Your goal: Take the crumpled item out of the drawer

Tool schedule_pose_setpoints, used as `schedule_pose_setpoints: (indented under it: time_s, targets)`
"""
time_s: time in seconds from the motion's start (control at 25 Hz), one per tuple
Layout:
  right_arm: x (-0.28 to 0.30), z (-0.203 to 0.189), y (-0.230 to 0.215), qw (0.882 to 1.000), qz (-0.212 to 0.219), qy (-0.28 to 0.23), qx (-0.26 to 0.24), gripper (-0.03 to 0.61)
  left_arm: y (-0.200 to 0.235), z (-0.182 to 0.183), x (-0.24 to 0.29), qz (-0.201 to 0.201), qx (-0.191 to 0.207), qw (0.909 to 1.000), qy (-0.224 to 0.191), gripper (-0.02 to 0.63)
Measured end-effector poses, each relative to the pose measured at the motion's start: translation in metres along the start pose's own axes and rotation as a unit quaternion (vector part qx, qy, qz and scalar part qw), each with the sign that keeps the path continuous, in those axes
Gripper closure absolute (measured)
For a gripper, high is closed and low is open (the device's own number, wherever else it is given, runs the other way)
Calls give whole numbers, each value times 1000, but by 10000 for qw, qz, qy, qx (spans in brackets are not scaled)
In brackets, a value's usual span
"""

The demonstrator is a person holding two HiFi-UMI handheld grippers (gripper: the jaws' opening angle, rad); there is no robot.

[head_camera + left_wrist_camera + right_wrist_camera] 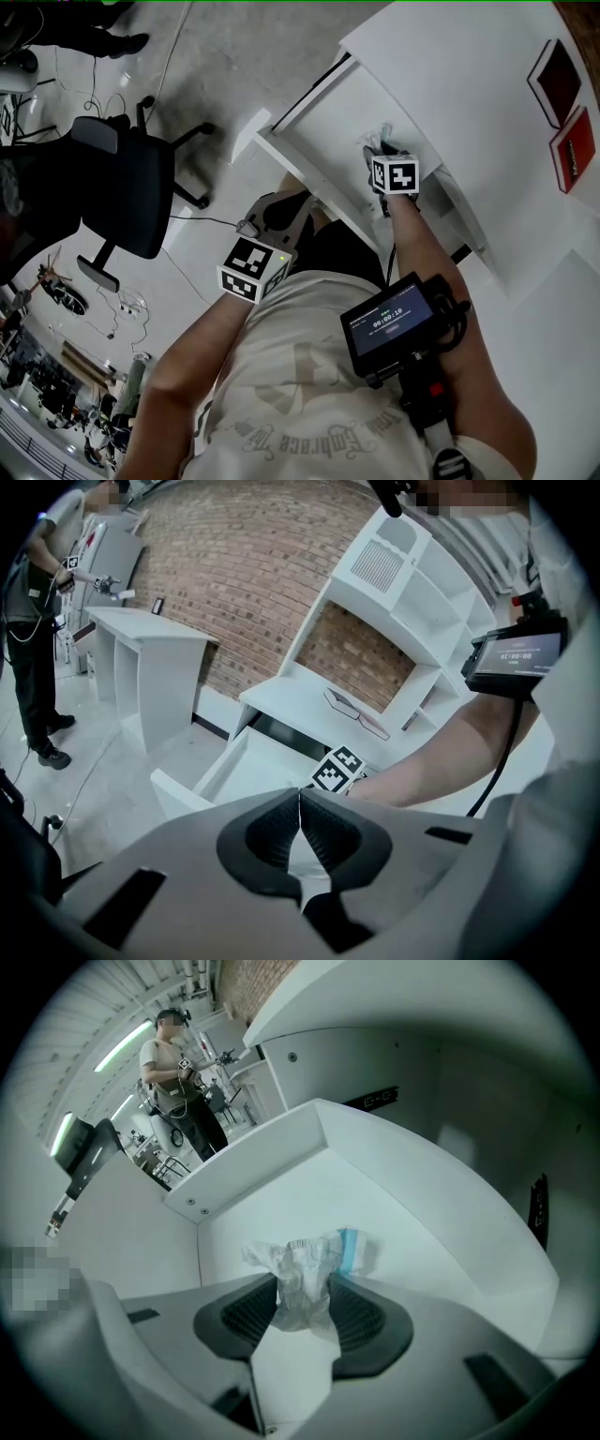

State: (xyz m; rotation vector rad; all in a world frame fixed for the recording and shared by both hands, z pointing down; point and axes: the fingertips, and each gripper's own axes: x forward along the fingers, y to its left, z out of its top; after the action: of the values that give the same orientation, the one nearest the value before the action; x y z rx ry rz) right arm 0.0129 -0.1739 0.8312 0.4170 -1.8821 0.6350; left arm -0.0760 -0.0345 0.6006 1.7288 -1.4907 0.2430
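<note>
Steeply down, right tongs (302,1290) clamp crumpled item (298,1258).

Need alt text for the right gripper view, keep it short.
The right gripper is closed on a crumpled white wrapper with a blue edge, inside an open white drawer. Beyond the drawer's rim, a person stands in a brightly lit workspace.
</note>
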Motion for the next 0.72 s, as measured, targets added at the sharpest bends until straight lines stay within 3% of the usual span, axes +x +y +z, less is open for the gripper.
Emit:
schedule_pose_setpoints:
  time_s: [0.56, 0.72]
  targets:
    - [-51, -5, 24, 9992, 162, -351, -39, 390, -25, 8, -31, 83, 151, 9996, -202, 591]
    - [-81, -3, 36, 9974, 384, -557, -238, 390, -44, 17, -43, 71, 220, 9993, -286, 591]
